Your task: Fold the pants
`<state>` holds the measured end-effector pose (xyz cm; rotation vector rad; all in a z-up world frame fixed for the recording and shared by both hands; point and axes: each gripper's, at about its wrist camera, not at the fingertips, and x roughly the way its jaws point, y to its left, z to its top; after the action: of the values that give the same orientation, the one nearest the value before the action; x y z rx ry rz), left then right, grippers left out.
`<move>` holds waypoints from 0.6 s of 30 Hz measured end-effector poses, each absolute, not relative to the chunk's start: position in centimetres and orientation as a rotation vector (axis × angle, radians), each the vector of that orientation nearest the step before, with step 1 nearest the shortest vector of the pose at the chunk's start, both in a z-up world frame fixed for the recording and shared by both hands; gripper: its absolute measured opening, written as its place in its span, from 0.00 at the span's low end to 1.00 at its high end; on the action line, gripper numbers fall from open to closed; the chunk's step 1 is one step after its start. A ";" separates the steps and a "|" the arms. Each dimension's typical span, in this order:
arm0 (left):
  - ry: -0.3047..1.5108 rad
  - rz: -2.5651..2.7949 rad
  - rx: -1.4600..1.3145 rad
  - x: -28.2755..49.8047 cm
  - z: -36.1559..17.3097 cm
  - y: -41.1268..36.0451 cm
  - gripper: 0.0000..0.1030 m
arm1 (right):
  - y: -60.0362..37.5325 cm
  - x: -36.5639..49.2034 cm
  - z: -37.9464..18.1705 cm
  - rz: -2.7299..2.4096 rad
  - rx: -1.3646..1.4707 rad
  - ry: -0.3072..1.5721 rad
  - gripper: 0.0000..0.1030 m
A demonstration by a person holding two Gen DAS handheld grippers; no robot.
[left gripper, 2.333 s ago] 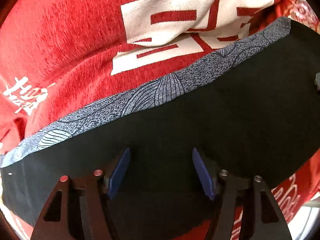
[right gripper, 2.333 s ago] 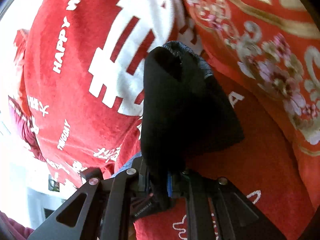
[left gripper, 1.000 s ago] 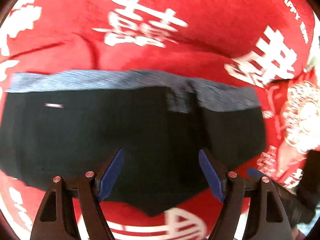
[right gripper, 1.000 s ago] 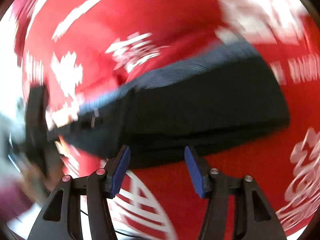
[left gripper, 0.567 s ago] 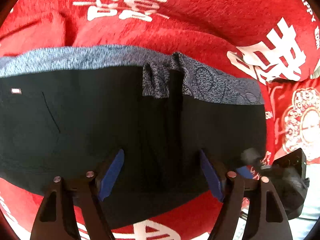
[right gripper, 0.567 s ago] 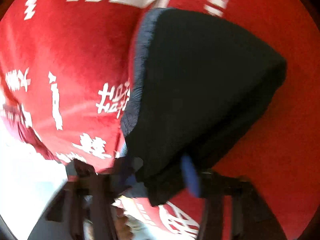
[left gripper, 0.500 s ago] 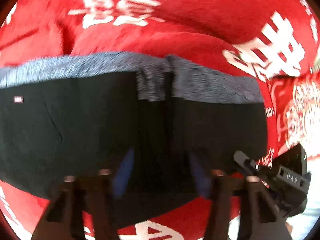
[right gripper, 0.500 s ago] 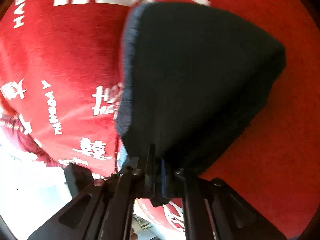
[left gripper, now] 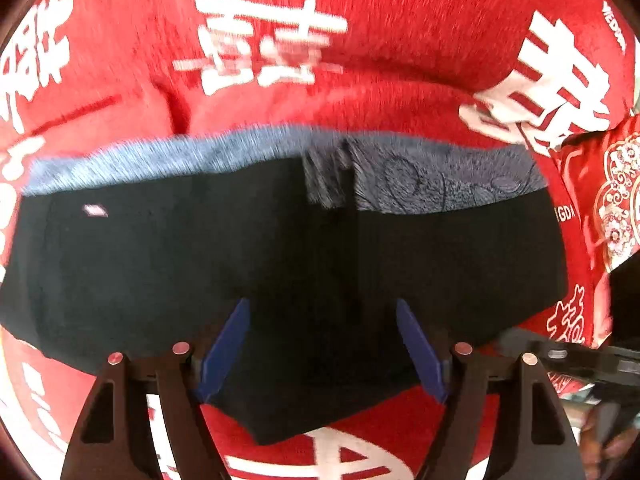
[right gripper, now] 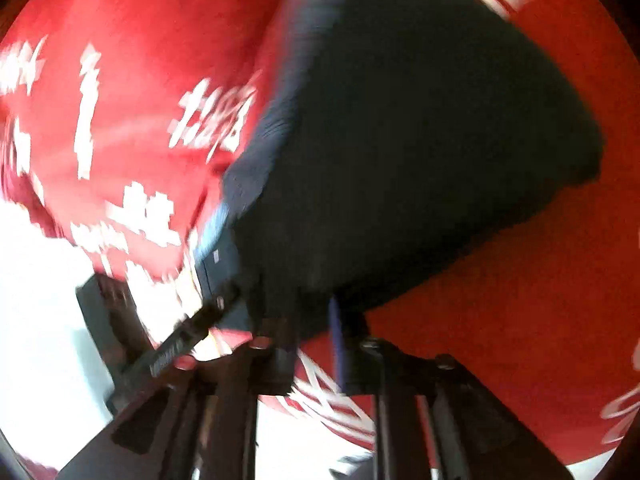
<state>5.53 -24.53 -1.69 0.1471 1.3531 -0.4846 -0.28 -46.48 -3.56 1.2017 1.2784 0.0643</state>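
Note:
Black pants (left gripper: 160,264) with a grey-blue patterned waistband (left gripper: 440,192) lie folded on the red blanket (left gripper: 400,40). My left gripper (left gripper: 322,340) hovers over their near edge. Its jaws are opening and stand wide, with black cloth under the gap and neither blue pad pressing on it. In the blurred right wrist view the pants (right gripper: 420,160) fill the middle. My right gripper (right gripper: 312,332) sits at their near edge with its jaws opening. A strip of blanket shows between its fingertips, and the cloth edge lies just past them.
The red blanket with white characters (left gripper: 268,52) covers the whole surface. A red embroidered cloth (left gripper: 616,200) lies at the right. The right gripper's black frame (left gripper: 580,360) shows at the left view's right edge. The left gripper's frame (right gripper: 176,348) shows beside the pants.
Half a second ago the right gripper was shut on the pants' edge; it has now let go. The left jaws narrowed, then spread wide again. Both hands shifted a little.

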 end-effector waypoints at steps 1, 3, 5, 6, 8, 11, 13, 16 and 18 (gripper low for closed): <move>1.339 -0.489 0.152 5.7 -1.1 -24.5 0.75 | -46.8 0.2 -1.9 0.091 1.120 1.263 0.38; 1.315 -0.489 0.155 6.3 0.0 -24.9 0.75 | -48.3 0.8 1.1 0.093 0.991 1.197 0.51; 1.292 -0.505 0.171 6.9 0.9 -25.9 0.75 | -51.4 1.5 3.1 0.027 0.895 1.117 0.51; 1.280 -0.515 0.183 7.1 1.1 -26.6 0.75 | -52.4 1.7 3.3 -0.006 0.878 1.107 0.51; 1.267 -0.539 0.203 7.4 1.2 -28.3 0.75 | -54.9 2.9 2.5 -0.081 0.856 1.114 0.51; 1.269 -0.580 0.204 7.5 0.7 -30.7 0.75 | -57.5 4.7 -1.1 -0.120 0.915 1.177 0.51; 1.273 -0.600 0.205 7.6 -0.2 -32.1 0.75 | -57.9 5.4 -3.3 -0.104 0.956 1.206 0.50; 1.285 -0.584 0.241 7.7 -2.0 -33.6 0.75 | -58.6 5.8 -6.5 -0.076 1.053 1.250 0.41; 1.287 -0.552 0.273 7.7 -3.0 -33.7 0.75 | -58.8 5.7 -7.0 -0.065 1.136 1.242 0.35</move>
<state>7.70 -33.67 -2.95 0.2733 1.2869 -0.5520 5.68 -58.84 -7.01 1.1355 1.2421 -0.0654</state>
